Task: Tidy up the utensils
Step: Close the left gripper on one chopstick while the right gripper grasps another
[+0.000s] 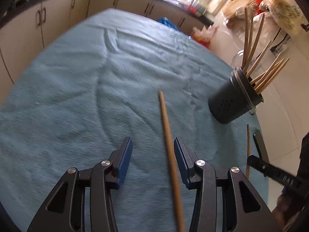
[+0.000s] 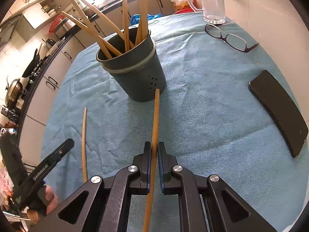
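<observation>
A dark round holder [image 2: 139, 77] stands on the blue cloth [image 2: 202, 100] with several wooden chopsticks upright in it; it is also at the right in the left wrist view [image 1: 231, 102]. My right gripper [image 2: 154, 150] is shut on one loose chopstick [image 2: 156, 116], whose far tip points at the holder's base. My left gripper [image 1: 153, 147] is open. Another chopstick [image 1: 167, 127] lies on the cloth between its jaws, close to the right pad and not pinched. That same chopstick [image 2: 84, 141] lies left of the right gripper, beside a left finger [image 2: 58, 152].
A black phone [image 2: 280, 112] lies at the right. Dark-framed glasses [image 2: 231, 38] and a glass mug [image 2: 213, 2] are at the back right. The cloth's edge drops off at the left towards kitchen cabinets [image 1: 38, 29]. A person's hand [image 2: 50, 199] holds the left gripper.
</observation>
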The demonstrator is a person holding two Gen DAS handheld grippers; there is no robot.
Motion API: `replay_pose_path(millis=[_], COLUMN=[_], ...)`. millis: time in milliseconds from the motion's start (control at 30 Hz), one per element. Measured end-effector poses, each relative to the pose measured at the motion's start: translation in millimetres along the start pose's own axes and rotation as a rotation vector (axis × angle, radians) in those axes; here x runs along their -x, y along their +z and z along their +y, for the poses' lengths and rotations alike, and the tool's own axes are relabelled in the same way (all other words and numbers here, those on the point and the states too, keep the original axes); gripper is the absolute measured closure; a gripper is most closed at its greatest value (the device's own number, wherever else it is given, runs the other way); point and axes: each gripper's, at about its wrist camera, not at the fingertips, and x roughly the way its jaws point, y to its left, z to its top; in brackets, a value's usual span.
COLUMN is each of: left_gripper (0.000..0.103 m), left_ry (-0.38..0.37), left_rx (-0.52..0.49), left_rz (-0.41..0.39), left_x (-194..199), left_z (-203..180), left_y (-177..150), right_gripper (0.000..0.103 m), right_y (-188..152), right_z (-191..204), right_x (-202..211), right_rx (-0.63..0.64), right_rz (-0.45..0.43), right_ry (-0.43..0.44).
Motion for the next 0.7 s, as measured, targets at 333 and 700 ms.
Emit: replay_pose_path(millis=[333, 700], left_gripper=[0.087, 0.097], left_ry=[0.266, 0.123], left_rx=[-0.174, -0.182], left_rz=[0.078, -0.096], left_x=[-30.1, 28.6], left_z=[-61.8, -62.1], left_y=[7.8, -11.8], right_gripper=[0.095, 0.096], right_y=[-3.0, -9.2], right_z=[-22.2, -25.6], right_x=[10.4, 49.6], right_rx=[-0.013, 0.023], right_rz=[-0.012, -0.152], right_ry=[0.064, 0.137])
